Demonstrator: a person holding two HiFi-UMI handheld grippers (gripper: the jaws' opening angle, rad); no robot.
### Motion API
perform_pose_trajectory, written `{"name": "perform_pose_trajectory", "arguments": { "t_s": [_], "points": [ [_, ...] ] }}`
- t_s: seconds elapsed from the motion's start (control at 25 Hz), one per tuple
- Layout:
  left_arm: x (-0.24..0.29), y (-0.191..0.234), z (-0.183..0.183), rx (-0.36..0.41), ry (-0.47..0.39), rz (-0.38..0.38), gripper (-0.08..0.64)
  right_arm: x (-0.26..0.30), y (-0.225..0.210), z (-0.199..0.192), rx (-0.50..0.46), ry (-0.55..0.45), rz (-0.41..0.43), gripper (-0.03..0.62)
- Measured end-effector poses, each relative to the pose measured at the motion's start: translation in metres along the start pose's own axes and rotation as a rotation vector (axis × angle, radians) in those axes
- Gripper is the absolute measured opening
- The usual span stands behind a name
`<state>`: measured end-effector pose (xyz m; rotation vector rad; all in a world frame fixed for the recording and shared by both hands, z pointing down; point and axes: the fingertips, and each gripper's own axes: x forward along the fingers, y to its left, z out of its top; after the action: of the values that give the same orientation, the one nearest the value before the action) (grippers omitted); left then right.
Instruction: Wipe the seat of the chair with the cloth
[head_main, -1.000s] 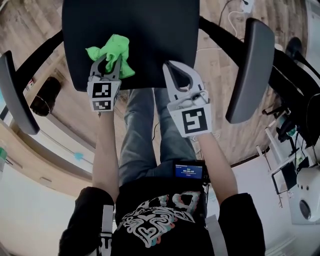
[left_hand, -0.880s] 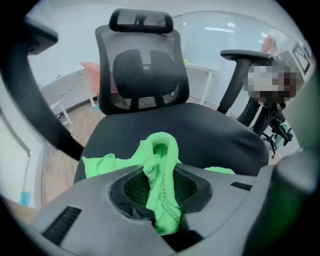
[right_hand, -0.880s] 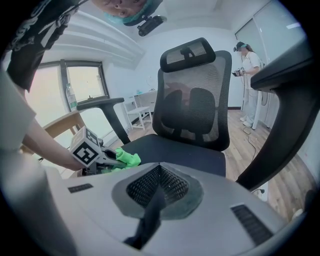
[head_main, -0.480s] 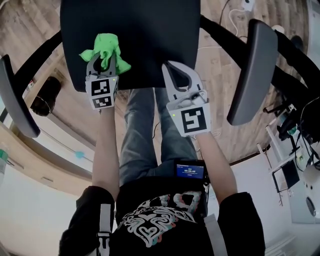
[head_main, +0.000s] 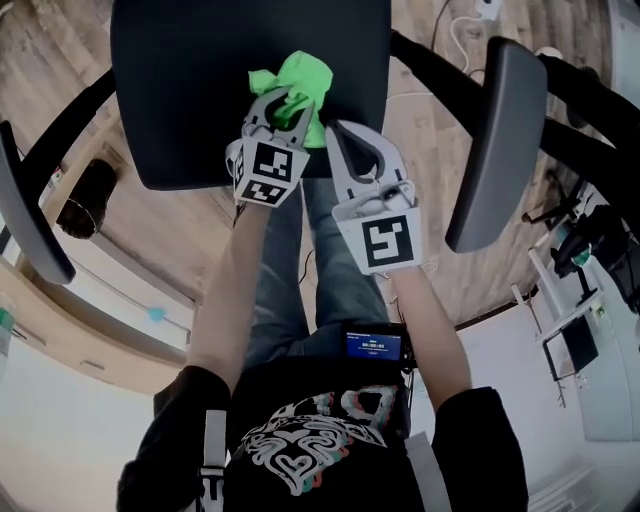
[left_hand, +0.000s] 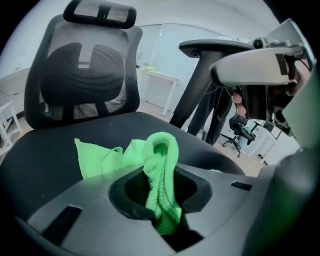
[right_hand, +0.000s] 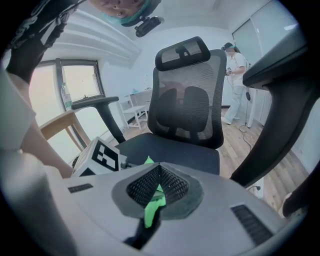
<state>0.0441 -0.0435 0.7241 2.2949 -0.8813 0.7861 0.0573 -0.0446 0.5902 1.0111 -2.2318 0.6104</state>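
**Green cloth clamped on the chair seat**

The left hand-held gripper (head_main: 283, 108) is clamping its jaws on the green cloth (head_main: 300, 80), with a fold running up between them. The cloth is lying on the black seat (head_main: 190, 90) of the chair, near the front edge. The right hand-held gripper (head_main: 338, 132) is hanging just beside it at that edge. Its jaws are sitting together with nothing between them.

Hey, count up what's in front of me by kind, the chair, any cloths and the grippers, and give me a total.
Chair: 1
Green cloth: 1
Grippers: 2, the left gripper and the right gripper
Total: 4
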Motion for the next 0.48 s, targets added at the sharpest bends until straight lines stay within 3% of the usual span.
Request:
{"name": "perform_pose_trajectory", "arguments": {
  "t_s": [0.48],
  "points": [
    [0.013,-0.029,0.009,0.048,-0.026,-0.065,0.083,-0.004,-0.009,-0.003,0.002,0.006,-0.026,0.002]
  ]
}}
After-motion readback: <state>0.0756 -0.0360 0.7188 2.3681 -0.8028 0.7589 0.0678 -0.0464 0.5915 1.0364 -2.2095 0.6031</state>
